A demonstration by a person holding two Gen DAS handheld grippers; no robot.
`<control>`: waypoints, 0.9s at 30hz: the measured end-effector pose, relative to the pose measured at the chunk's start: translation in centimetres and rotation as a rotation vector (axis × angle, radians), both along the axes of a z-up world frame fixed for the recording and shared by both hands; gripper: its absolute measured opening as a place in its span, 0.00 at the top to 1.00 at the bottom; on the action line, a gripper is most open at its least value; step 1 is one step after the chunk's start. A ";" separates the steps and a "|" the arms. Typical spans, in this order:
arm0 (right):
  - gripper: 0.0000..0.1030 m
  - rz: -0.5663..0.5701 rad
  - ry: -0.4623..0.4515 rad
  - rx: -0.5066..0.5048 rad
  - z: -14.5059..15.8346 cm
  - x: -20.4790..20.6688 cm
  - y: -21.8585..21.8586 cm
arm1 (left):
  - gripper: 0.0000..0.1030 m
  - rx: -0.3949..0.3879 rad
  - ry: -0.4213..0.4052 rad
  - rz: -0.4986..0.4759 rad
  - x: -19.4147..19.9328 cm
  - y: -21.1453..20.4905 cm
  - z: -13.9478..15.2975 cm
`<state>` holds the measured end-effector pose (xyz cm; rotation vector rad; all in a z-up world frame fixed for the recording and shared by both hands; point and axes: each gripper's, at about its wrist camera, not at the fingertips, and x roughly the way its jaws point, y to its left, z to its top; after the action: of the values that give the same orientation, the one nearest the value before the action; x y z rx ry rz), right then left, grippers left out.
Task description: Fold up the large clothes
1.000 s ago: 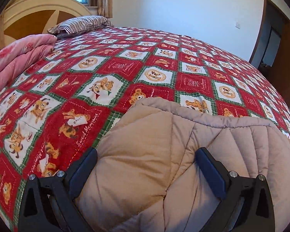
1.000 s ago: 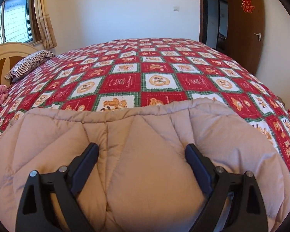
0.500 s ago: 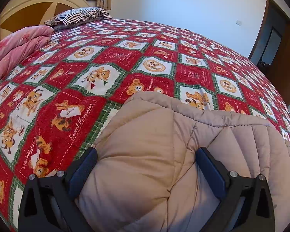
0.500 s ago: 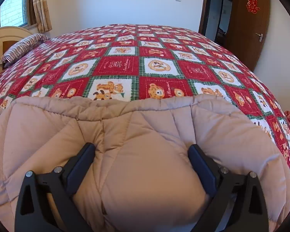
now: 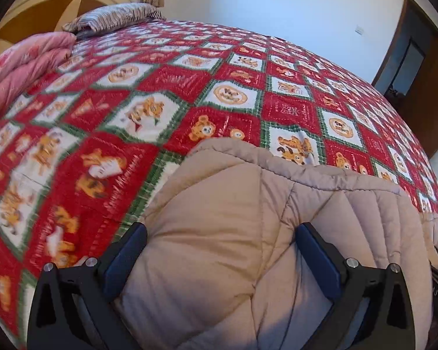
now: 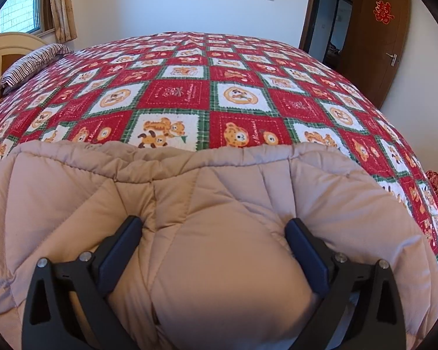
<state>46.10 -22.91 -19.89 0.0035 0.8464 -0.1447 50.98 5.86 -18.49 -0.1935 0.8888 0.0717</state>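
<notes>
A beige quilted puffer coat (image 5: 248, 218) lies at the near edge of a bed and fills the lower half of both views (image 6: 189, 192). My left gripper (image 5: 219, 239) has its jaws wide apart with a thick bulge of the coat's left part between the blue pads (image 5: 125, 253), pressing on both. My right gripper (image 6: 213, 230) holds a bulge of the coat's right part the same way. The coat's far hem lies across the bedspread. What is under the coat is hidden.
The bed carries a red, white and green bear-pattern bedspread (image 6: 178, 93). A folded pink quilt (image 5: 20, 64) and a striped pillow (image 5: 114, 17) lie by the wooden headboard at the far left. A brown door (image 6: 376, 35) stands open at the right.
Both grippers have moved forward and lower over the bed with the coat in them. The coat's far hem now reaches further onto the bedspread.
</notes>
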 end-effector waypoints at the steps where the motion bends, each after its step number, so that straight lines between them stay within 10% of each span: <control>1: 0.02 0.005 0.004 0.002 0.1 0.0 0.0 | 0.01 0.038 -0.025 0.004 -0.7 -0.4 1.0; 5: 0.03 0.012 -0.026 0.017 2.4 -1.5 0.0 | 0.01 0.108 -0.170 -0.041 -3.4 -2.2 4.8; 11: 0.03 0.092 -0.104 0.091 6.2 -3.0 4.3 | 0.01 0.155 -0.097 -0.075 -2.2 -4.7 4.9; 27: 0.00 0.119 -0.054 0.013 1.2 -1.7 6.7 | 0.01 0.111 -0.099 -0.047 -2.2 -4.5 0.4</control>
<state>44.36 -16.22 -18.70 -0.0307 0.7909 -0.0275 48.79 1.32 -18.10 -0.0721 0.7885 0.0667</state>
